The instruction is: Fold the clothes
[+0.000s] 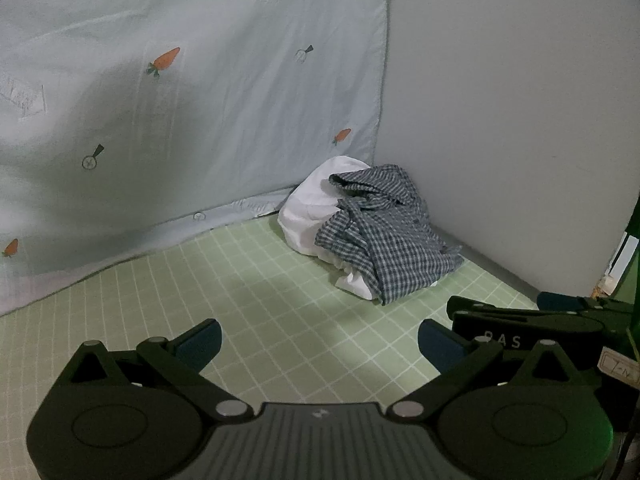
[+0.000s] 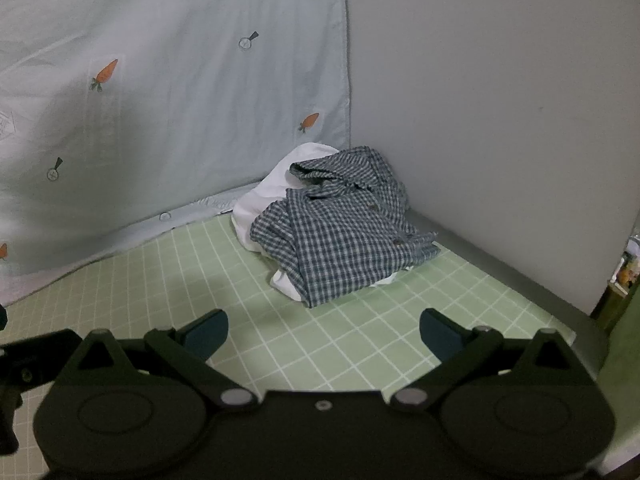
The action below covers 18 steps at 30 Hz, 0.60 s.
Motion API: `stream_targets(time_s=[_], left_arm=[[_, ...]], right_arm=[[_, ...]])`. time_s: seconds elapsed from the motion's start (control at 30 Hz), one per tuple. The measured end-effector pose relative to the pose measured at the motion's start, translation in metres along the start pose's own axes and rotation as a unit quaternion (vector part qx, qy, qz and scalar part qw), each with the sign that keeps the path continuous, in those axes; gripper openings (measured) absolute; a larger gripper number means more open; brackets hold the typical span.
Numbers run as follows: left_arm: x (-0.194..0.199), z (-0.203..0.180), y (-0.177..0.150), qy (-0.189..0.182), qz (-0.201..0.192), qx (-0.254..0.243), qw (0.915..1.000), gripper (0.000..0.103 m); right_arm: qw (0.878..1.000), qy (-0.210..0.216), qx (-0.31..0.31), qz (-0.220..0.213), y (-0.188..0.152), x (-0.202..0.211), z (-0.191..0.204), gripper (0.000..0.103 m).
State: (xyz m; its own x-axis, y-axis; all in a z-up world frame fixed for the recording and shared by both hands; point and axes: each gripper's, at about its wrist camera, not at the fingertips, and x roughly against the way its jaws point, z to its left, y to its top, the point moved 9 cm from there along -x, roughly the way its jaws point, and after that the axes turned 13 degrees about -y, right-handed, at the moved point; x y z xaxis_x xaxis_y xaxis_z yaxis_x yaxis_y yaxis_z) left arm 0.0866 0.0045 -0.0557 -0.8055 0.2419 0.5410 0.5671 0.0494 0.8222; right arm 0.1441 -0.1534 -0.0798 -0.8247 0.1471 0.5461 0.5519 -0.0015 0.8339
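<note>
Fingers (image 1: 202, 342) spread, both grippers; one checked shirt (image 2: 340, 228), one white garment (image 2: 260, 204).

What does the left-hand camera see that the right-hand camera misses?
Only the left wrist view shows the right gripper from the side, at its right edge. Only the right wrist view shows the shirt's buttons and the table's grey corner. Both share the checked shirt heaped on a white garment in the far corner, the green grid mat, the carrot-print sheet, and open, empty fingers; the left gripper holds nothing.
</note>
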Motion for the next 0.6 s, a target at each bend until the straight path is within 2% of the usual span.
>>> stream_targets(time_s=[0.33, 0.6], left_arm=[[-0.024, 0.006, 0.005, 0.01, 0.006, 0.013, 0.9998, 0.103], [-0.068, 0.029, 0.023, 0.041, 0.025, 0.024, 0.9986, 0.103]], right_arm=[[1.0, 0.001, 0.002, 0.002, 0.01, -0.023, -0.003, 0.103], [1.0, 0.01, -0.013, 0.027, 0.022, -0.082, 0.003, 0.103]])
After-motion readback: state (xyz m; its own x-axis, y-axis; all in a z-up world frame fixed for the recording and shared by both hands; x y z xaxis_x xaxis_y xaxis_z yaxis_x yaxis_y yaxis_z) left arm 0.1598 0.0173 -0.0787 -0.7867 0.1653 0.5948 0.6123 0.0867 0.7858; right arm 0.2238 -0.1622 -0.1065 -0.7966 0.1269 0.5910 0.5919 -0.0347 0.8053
